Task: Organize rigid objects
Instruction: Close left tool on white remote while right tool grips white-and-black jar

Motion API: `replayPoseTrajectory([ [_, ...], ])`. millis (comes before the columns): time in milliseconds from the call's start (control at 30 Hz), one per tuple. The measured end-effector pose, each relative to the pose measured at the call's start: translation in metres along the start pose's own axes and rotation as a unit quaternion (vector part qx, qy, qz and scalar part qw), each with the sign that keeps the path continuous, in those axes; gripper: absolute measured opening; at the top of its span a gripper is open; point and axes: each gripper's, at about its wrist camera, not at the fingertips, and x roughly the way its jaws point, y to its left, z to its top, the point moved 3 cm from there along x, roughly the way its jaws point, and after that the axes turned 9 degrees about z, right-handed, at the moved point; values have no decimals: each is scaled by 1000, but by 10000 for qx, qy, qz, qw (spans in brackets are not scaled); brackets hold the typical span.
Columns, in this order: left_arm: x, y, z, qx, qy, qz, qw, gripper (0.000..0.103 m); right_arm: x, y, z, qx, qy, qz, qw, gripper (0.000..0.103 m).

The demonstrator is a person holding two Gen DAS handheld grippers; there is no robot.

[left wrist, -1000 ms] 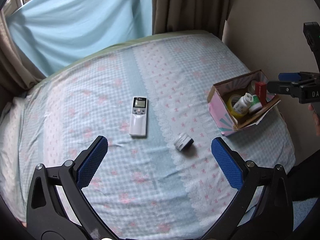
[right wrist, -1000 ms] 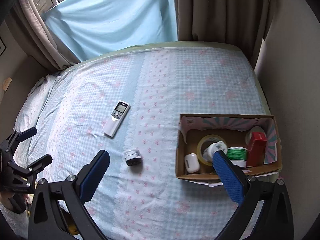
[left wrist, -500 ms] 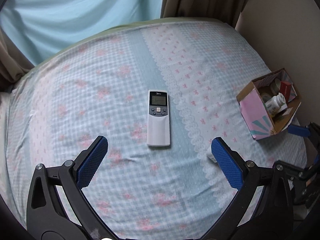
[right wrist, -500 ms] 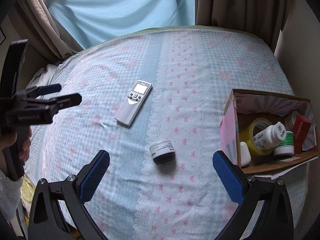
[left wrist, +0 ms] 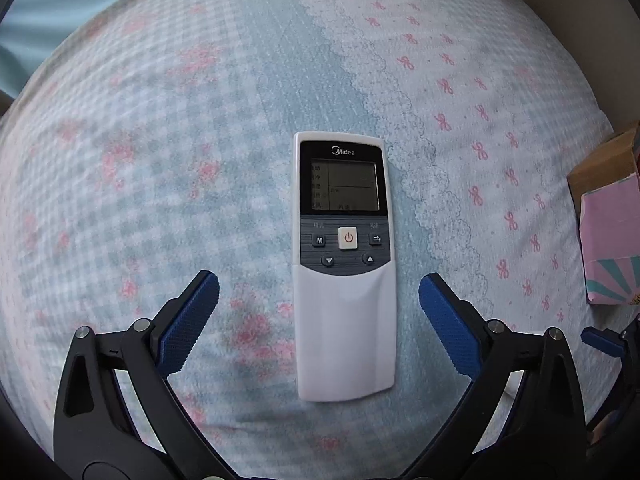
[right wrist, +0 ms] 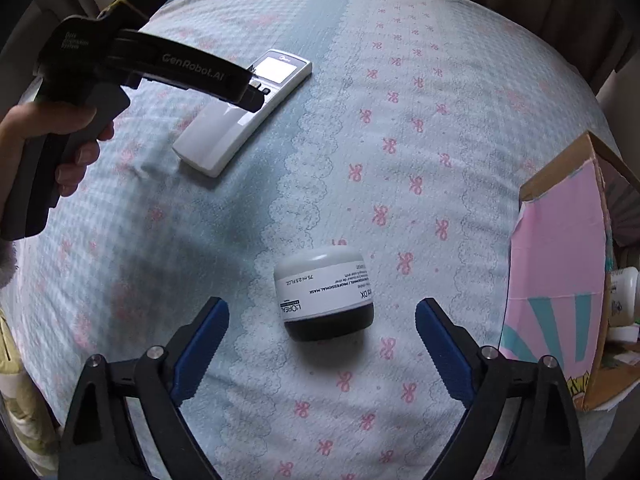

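A white Midea remote control [left wrist: 345, 276] lies flat on the bed. My left gripper [left wrist: 319, 284] is open, its blue pads either side of the remote's lower half without touching it. A small L'Oreal jar [right wrist: 325, 293] with a pale lid and dark base lies on the bed. My right gripper [right wrist: 322, 312] is open, and the jar sits just ahead of and between its pads. The remote also shows in the right wrist view [right wrist: 245, 111], with the left gripper's body [right wrist: 152, 68] over it.
A pink cardboard box [right wrist: 560, 280] stands at the right of the bed and holds a white bottle [right wrist: 624, 296]; its corner shows in the left wrist view [left wrist: 608, 216]. The bedsheet [right wrist: 400, 120] is blue-checked with pink bows. Curtains hang behind.
Both grippers have dropped closer to the bed. The left has closed in on the remote until its pads flank it. The right has closed in on the jar.
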Motion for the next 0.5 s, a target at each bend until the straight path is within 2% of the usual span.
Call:
replayPoseTrajectory([
  [167,17,-11,8,253,74,198,9995,99,15,1,3,-315,245,-111,9991,87],
  [233,23,-16,10,350,139,240,9990,94,18,1,4,-448,320,-203,9983,86],
  [333,30,-23,12,484,236,267,9982,83,24,0,6,-502,509,-205,9972,77],
  [500,36,-34,21,734,408,237,9962,69,32,2,10,-633,747,-298,9948,74],
])
